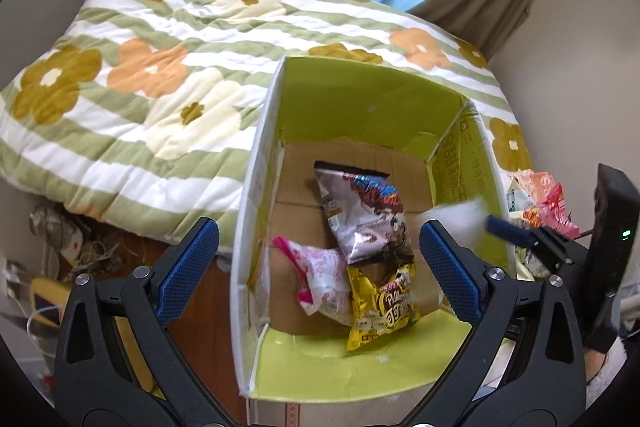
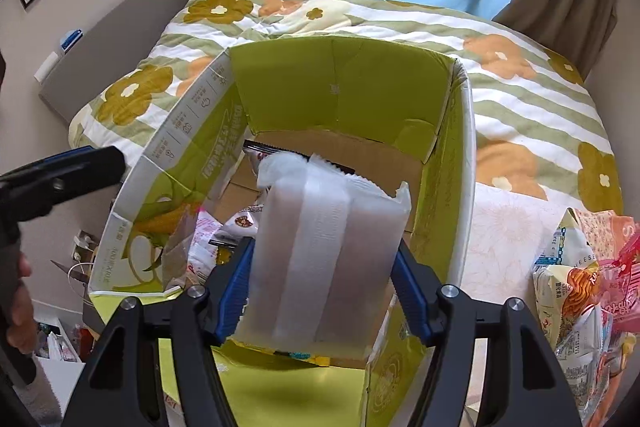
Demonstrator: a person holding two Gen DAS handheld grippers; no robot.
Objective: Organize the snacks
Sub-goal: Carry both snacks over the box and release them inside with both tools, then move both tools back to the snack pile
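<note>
An open cardboard box (image 1: 256, 167) with a green lining stands against a flowered quilt. On its floor lie a silver bag (image 1: 364, 215), a gold bag (image 1: 380, 307) and a pink-and-white packet (image 1: 320, 275). My left gripper (image 1: 318, 227) hangs open over the box with nothing between its fingers. My right gripper (image 2: 325, 245) is above the box (image 2: 466, 147) with a white packet (image 2: 328, 247) standing between its jaws. The left pad touches the packet and a thin gap shows at the right pad. The same packet (image 1: 452, 219) looks blurred in the left wrist view.
Loose snack bags (image 2: 580, 275) are piled on the bed right of the box. The flowered quilt (image 1: 140, 87) lies behind and left of it, with curtains beyond. Cables and clutter (image 1: 72, 247) cover the floor at lower left. A person's hand (image 2: 16, 307) holds the left gripper's handle.
</note>
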